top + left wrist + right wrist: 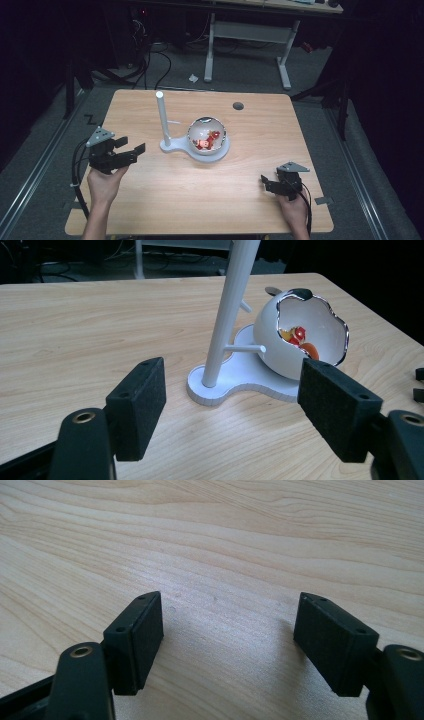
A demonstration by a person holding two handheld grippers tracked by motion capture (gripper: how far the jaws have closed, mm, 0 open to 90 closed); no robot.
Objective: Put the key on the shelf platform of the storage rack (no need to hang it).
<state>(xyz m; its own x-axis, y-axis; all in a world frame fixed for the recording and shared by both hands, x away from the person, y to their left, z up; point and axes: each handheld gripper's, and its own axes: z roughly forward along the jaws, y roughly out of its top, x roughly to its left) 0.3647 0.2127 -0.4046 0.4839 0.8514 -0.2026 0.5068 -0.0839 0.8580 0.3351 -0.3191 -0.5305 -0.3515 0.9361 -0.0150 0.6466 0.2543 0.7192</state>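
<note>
Mid-counter, white egg-shaped shell with red-orange toy inside (206, 135) sits untouched on its white post stand (167, 145). Left tool (131, 149) open, aimed at it; right tool (265, 181) open, well apart. Nothing grasped yet.

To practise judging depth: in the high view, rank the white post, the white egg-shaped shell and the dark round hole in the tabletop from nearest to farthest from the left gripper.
Measured from the left gripper:
1. White post, standing at the left end of the white base.
2. White egg-shaped shell, on the base to the right of the post.
3. Dark round hole, far right, near the back edge of the table.
</note>
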